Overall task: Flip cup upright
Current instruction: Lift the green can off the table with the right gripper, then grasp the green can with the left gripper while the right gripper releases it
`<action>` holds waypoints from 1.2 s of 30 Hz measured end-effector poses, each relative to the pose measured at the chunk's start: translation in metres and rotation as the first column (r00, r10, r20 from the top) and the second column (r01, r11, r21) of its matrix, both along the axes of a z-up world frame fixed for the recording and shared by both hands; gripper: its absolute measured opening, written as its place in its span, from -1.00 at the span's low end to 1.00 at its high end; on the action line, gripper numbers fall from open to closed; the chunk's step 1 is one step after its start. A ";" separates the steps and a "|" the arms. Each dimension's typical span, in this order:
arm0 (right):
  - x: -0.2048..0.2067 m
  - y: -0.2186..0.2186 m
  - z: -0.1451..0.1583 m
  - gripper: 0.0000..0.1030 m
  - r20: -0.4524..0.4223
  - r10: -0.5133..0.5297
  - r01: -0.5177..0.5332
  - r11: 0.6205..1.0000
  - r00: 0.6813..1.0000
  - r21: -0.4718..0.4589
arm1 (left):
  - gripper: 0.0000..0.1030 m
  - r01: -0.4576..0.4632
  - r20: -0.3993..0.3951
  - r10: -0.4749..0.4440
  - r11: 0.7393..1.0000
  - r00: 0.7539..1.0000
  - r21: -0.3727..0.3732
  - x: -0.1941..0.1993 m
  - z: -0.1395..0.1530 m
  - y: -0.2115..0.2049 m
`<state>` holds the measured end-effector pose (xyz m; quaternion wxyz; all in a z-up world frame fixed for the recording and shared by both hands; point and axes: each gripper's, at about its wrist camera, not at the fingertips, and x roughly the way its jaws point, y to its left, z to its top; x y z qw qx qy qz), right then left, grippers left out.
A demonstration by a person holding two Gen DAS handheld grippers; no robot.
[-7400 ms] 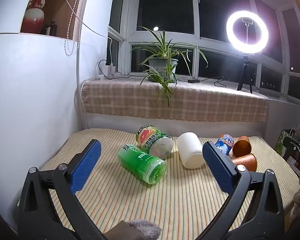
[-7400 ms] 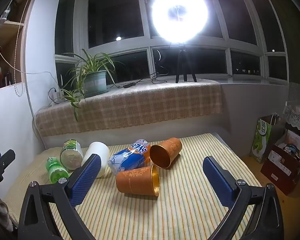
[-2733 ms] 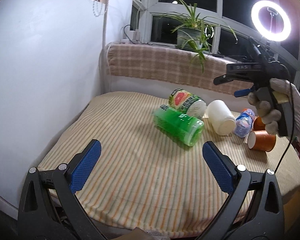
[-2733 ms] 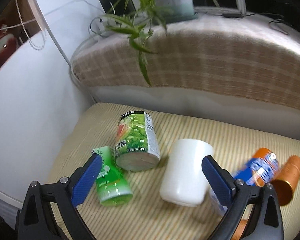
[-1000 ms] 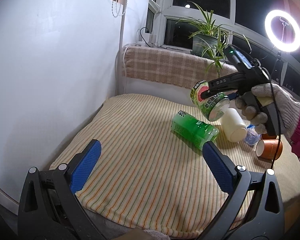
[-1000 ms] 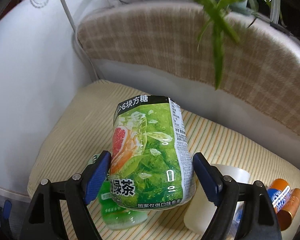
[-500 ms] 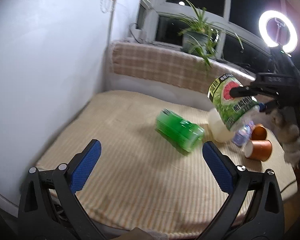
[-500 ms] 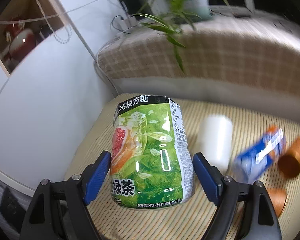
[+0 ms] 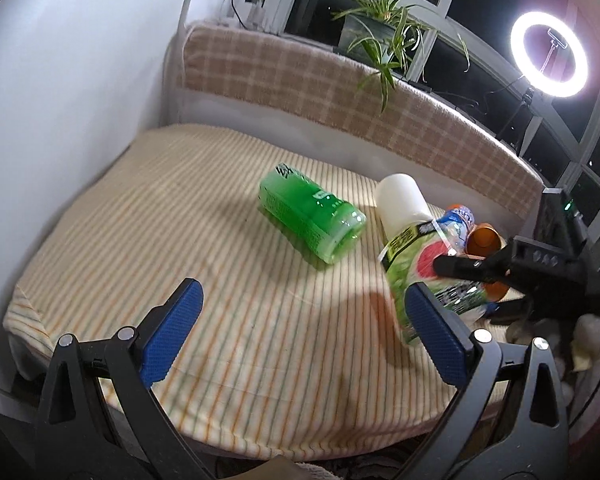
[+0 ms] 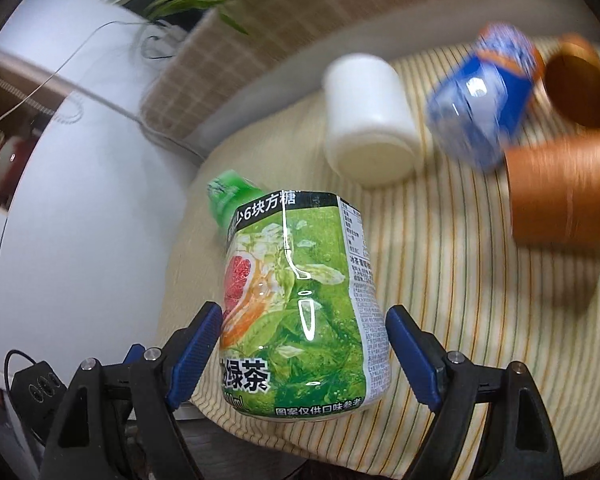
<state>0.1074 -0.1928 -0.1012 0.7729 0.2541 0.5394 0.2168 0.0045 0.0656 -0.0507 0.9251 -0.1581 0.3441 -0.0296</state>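
My right gripper (image 10: 304, 344) is shut on a green tea-label cup (image 10: 300, 312) with a grapefruit picture. In the left wrist view the same cup (image 9: 416, 276) stands roughly upright, slightly tilted, low over the striped mat (image 9: 180, 240) near its front right, with the right gripper (image 9: 460, 268) clamped on it. My left gripper (image 9: 300, 336) is open and empty above the mat's front edge. A clear green cup (image 9: 312, 216) lies on its side mid-mat. A white cup (image 9: 400, 200) lies on its side behind the held cup.
A blue-label cup (image 10: 484, 100) and two copper cups (image 10: 564, 196) (image 10: 580, 80) lie on their sides at the mat's right. A white wall (image 9: 60, 100) bounds the left. A checked-cloth ledge (image 9: 300, 80) with a potted plant and a ring light (image 9: 548, 60) runs behind.
The right gripper has carried the tea-label cup down and toward the mat's front right, turning it more upright. The left gripper has stayed open.
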 end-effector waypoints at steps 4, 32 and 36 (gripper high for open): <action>0.002 0.000 -0.013 0.66 -0.041 -0.014 0.014 1.000 0.999 0.019 | 0.99 0.013 -0.037 -0.015 0.999 0.999 -0.042 0.005 -0.004 0.001; -0.033 -0.061 0.024 0.89 0.145 -0.075 0.087 0.993 0.987 -0.078 | 0.99 0.062 -0.279 -0.196 0.903 0.940 -0.424 0.063 -0.035 -0.008; -0.048 -0.085 0.019 0.89 0.137 -0.116 0.127 0.989 0.984 -0.071 | 0.99 0.053 -0.319 -0.252 0.853 0.914 -0.519 0.083 -0.045 -0.020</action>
